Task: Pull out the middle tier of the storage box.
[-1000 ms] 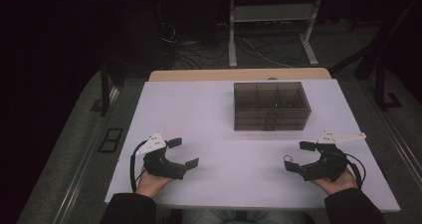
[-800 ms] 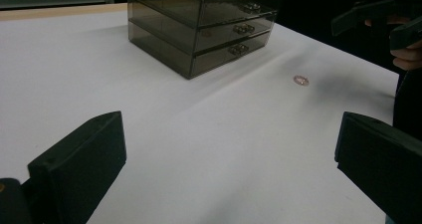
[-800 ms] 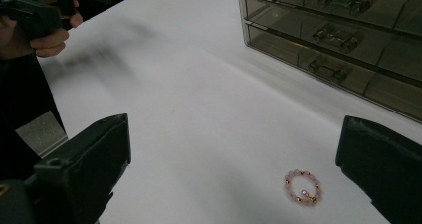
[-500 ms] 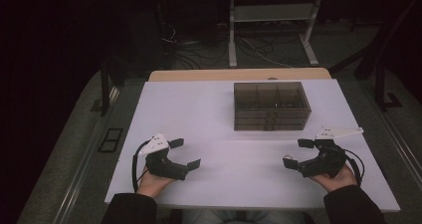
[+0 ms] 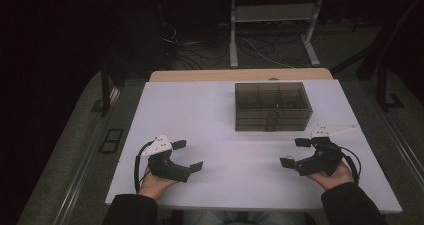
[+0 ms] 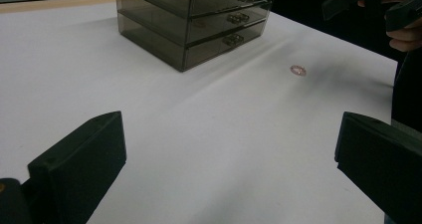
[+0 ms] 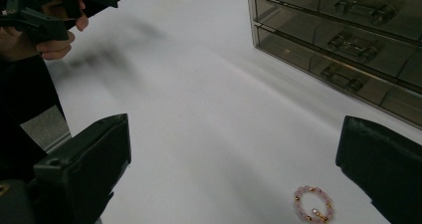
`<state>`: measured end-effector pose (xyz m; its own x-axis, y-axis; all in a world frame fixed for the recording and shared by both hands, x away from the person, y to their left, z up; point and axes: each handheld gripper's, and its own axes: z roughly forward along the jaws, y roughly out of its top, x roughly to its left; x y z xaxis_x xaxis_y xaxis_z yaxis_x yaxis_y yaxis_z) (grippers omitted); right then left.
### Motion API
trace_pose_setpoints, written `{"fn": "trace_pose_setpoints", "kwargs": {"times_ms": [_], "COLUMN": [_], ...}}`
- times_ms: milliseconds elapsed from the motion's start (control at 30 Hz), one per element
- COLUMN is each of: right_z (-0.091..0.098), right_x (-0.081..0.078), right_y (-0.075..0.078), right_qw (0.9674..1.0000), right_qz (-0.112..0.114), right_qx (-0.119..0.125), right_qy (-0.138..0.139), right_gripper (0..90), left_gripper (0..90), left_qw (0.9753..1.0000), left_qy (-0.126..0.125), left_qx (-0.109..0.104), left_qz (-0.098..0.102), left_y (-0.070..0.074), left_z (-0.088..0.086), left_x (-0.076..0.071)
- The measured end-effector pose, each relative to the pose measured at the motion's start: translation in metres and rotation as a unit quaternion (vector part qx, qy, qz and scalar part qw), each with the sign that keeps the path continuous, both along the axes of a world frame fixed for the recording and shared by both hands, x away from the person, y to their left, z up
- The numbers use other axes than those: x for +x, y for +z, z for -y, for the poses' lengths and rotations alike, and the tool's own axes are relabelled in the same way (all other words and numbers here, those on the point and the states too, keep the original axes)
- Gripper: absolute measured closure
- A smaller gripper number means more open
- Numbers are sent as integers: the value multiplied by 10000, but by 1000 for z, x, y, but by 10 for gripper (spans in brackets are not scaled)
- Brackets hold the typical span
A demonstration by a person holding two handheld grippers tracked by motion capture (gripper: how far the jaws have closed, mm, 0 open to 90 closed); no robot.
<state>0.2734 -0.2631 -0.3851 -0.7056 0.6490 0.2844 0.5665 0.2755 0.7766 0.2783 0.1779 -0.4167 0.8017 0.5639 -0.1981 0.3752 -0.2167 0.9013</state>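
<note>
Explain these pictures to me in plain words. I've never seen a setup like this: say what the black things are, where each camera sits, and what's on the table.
A person sits at a white table and holds a hand tool in each hand. Each tool is a gripper with two black jaws. The high view looks down from above: the left gripper is at the left, the right gripper at the right. Both are open and hold nothing.

The other two pictures come from small cameras that ride on the grippers, so the black blocks at their bottom corners are each gripper's own jaws.

On the table stands a smoky see-through drawer box with its three drawers shut. A small pink bead ring lies on the table between the right gripper's jaws, untouched.
</note>
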Motion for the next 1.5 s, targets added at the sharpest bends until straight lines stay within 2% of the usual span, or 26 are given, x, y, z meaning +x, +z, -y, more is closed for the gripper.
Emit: {"fn": "trace_pose_setpoints", "kwargs": {"times_ms": [567,1500], "right_z": [-6,-13], "right_x": [9,28], "right_y": [-2,-13], "right_qw": [10000,9992], "right_qz": [-71,-338], "right_qx": [-2,215], "right_qy": [37,-44], "right_gripper": [3,2], "left_gripper": [0,0], "left_qw": [10000,10000], "left_qy": [-22,-45], "left_qx": [11,20], "left_qz": [-6,2], "left_y": [-1,-1], "left_z": [1,1], "left_x": [0,0]}}
